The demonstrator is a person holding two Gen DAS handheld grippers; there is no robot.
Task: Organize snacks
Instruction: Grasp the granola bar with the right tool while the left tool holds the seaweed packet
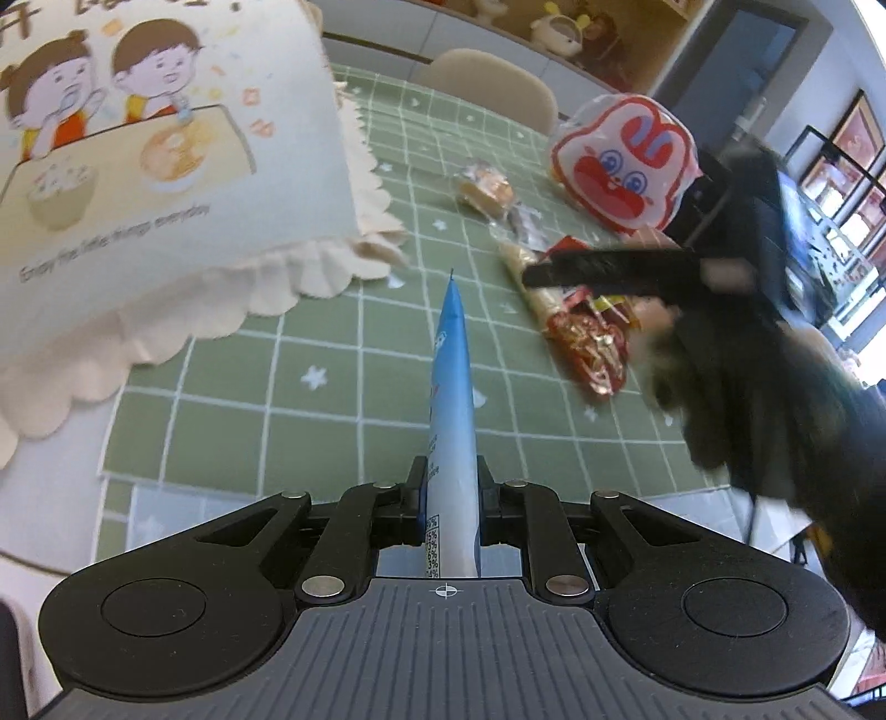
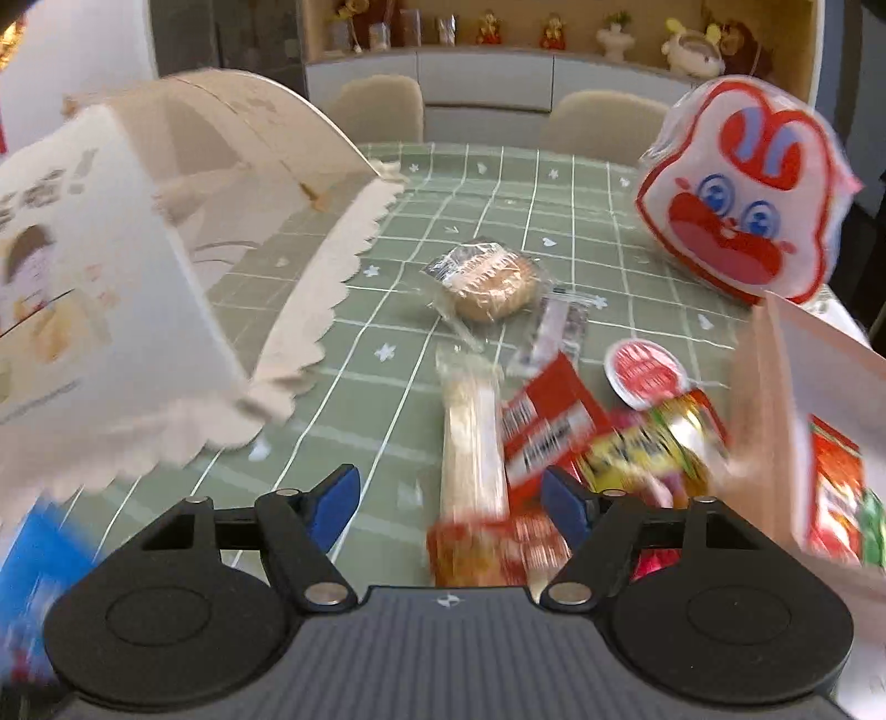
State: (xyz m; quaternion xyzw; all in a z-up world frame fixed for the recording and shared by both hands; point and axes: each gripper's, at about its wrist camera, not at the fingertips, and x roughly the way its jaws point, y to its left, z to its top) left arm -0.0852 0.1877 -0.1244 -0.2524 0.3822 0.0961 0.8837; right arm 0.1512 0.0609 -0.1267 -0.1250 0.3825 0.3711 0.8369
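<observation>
We see a table under a green grid-patterned cloth [image 2: 487, 183], two beige chairs [image 2: 382, 105] at its far edge, a pale cabinet [image 2: 482, 77] with a wooden shelf of figurines [image 2: 686, 47] behind, and bright windows [image 1: 853, 160] at right.

Green white-gridded tablecloth [image 1: 310, 387]; blue-white packet [image 1: 451, 399]; red-white rabbit bag [image 2: 742, 199]; cream basket [image 1: 166, 166].

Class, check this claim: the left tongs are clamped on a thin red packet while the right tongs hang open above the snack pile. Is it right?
Not quite. In the left wrist view, the packet clamped in the left tongs is blue, not red. The right tongs do hang open over the snack pile.
</observation>
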